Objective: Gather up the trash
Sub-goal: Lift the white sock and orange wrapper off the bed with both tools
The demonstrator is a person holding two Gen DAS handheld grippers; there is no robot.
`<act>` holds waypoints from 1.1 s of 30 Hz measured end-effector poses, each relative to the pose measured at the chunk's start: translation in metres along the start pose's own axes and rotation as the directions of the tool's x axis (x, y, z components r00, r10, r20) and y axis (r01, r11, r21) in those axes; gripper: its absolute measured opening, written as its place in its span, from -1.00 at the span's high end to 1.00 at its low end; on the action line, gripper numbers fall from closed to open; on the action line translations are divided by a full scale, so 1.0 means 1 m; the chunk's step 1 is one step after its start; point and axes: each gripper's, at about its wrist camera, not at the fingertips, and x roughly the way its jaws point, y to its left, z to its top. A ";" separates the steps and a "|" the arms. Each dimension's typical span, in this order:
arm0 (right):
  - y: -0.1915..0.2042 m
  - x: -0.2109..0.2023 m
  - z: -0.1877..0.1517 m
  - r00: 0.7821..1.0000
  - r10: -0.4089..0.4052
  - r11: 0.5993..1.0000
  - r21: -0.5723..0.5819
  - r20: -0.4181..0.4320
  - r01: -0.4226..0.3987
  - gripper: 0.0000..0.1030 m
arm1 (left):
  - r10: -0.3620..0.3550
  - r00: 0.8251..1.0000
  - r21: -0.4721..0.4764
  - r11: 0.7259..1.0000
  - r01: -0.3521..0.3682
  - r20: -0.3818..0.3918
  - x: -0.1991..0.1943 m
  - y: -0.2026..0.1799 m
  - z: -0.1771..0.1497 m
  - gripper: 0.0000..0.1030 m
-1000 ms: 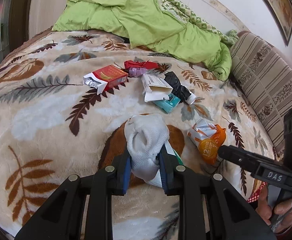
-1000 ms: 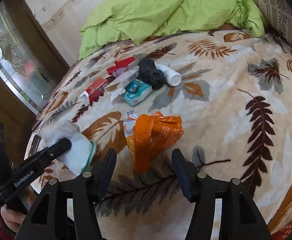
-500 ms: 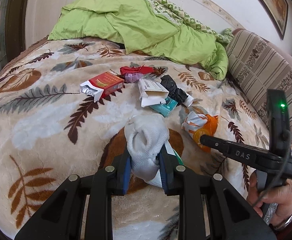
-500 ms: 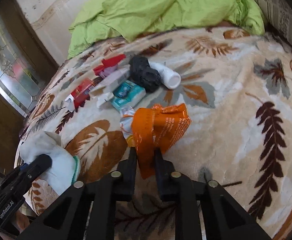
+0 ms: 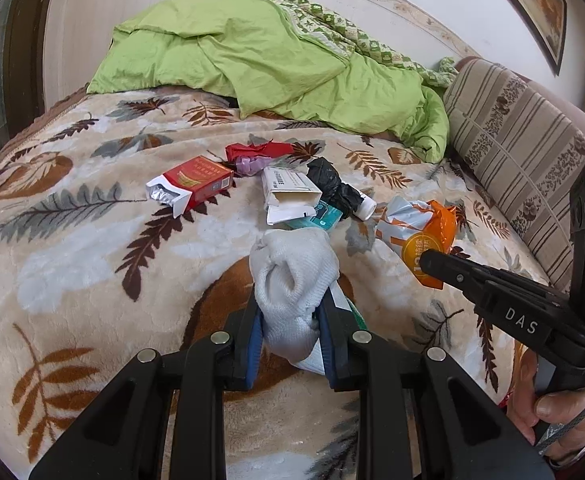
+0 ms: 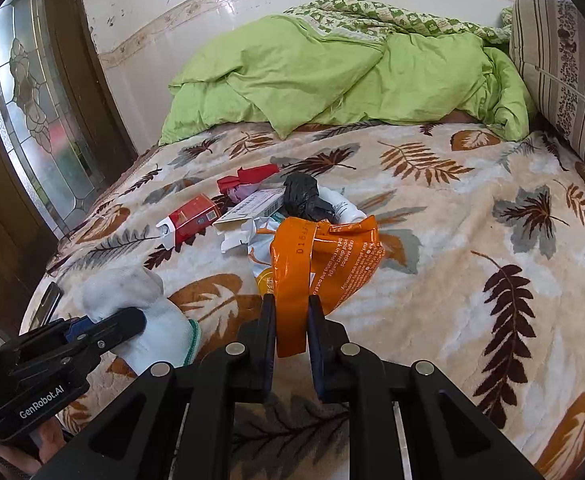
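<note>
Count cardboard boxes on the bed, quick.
3. The red box lies open at the left of the pile, the white box sits open at its middle, and the teal box is partly under the white one. More may be hidden beneath.

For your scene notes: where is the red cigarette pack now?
In both views, the red cigarette pack lies on the leaf-print blanket, left of the white carton.
</note>
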 end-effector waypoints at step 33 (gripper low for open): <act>0.003 -0.003 -0.002 1.000 0.017 1.000 0.001 0.002 -0.017 0.71 | 0.015 1.000 0.015 1.000 -0.015 -0.002 0.002 -0.002 0.000 0.55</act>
